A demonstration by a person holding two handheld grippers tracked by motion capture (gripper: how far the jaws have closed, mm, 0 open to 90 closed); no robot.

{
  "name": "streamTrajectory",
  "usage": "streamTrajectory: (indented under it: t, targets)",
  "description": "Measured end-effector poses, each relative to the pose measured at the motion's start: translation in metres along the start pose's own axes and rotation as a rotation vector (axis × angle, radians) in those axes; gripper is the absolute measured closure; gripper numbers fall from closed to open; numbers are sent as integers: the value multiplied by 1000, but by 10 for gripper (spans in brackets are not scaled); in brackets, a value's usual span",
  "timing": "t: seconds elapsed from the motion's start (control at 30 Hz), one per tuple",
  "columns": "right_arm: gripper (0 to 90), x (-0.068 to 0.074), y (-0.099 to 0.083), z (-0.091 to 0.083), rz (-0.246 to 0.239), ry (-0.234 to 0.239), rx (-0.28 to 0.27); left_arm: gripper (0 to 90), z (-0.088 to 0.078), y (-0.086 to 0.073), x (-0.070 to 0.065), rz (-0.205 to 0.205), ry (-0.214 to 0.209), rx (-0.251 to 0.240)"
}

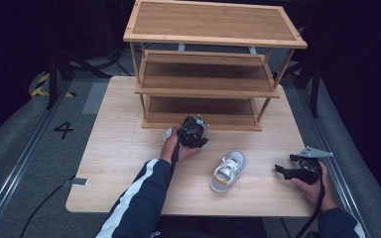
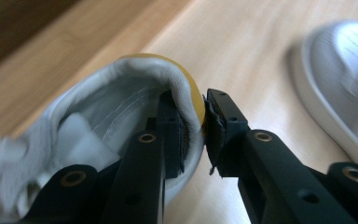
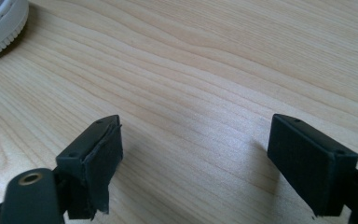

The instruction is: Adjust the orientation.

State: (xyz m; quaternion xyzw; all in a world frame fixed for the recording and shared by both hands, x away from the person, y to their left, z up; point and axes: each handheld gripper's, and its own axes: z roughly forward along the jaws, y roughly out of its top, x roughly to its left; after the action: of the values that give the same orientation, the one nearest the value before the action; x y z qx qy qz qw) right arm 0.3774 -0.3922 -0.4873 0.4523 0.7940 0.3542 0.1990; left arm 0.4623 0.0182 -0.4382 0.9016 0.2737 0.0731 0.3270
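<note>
While the three-tier wooden rack (image 1: 206, 64) stands at the far side of the table (image 1: 114, 148), the left gripper (image 2: 204, 122) has its jaws clamped on the yellow-trimmed heel of a small white shoe (image 2: 121, 107), one jaw inside the collar and one outside, just in front of the rack's bottom shelf. A second white shoe (image 1: 227, 171) lies mid-table. Well apart, the right gripper (image 3: 193, 158) hovers near the right edge, jaws wide, nothing between them.
</note>
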Motion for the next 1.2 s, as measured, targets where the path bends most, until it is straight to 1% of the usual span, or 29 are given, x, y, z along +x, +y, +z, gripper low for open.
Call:
streamTrajectory:
  t: [0.03, 0.07, 0.1, 0.2, 0.27, 0.3, 0.4, 0.47, 0.53, 0.57, 0.6, 0.63, 0.67, 0.73, 0.83, 0.87, 0.93, 0.97, 1.0, 1.03, 1.1, 1.13, 1.2]
  targets:
    - [184, 0, 0, 0, 0, 0, 0, 771, -3, -3, -2, 9, -25, 1]
    - [184, 0, 0, 0, 0, 1, 0, 774, -5, -5, -4, 24, -40, 9]
    - [183, 0, 0, 0, 0, 1, 0, 774, -12, -9, -8, 60, -59, 28]
    - [184, 0, 0, 0, 0, 1, 1, 763, -27, -18, -15, 104, -96, 50]
    - [184, 0, 0, 0, 0, 1, 1, 742, -38, -26, -19, 120, -112, 57]
    - [184, 0, 0, 0, 0, 1, 1, 738, -43, -30, -20, 124, -114, 50]
    - [184, 0, 0, 0, 0, 0, 0, 734, -56, -41, -23, 158, -130, 62]
    - [184, 0, 0, 0, 0, -1, -1, 737, -61, -46, -24, 165, -145, 65]
    - [184, 0, 0, 0, 0, 0, 0, 739, -66, -51, -22, 187, -159, 78]
    - [183, 0, 0, 0, 0, 0, 0, 737, -69, -54, -21, 192, -166, 83]
    - [183, 0, 0, 0, 0, -1, 0, 734, -72, -56, -19, 195, -174, 84]
    - [183, 0, 0, 0, 0, -1, 0, 729, -74, -58, -17, 189, -186, 79]
    - [183, 0, 0, 0, 0, 0, 0, 721, -76, -60, -15, 187, -193, 85]
    - [183, 0, 0, 0, 1, 0, 0, 708, -80, -63, -13, 182, -196, 85]
    - [183, 0, 0, 0, 0, 0, 0, 689, -82, -65, -14, 156, -188, 72]
    - [183, 0, 0, 0, 0, 0, 0, 681, -83, -65, -14, 155, -191, 72]
    - [183, 0, 0, 0, 0, 0, 0, 660, -81, -63, -17, 154, -180, 77]
    - [183, 0, 0, 0, 0, 0, 0, 643, -79, -62, -18, 145, -187, 75]
    - [183, 0, 0, 0, 0, 0, 0, 623, -77, -61, -20, 145, -193, 77]
    - [183, 0, 0, 0, 0, 0, 0, 608, -75, -60, -22, 145, -183, 87]
    - [183, 0, 0, 0, 0, 0, 1, 568, -69, -58, -25, 146, -180, 99]
    - [183, 0, 0, 0, 0, 0, 1, 568, -67, -57, -25, 143, -170, 109]
    - [183, 0, 0, 0, 0, 0, 0, 516, -61, -54, -26, 131, -169, 111]
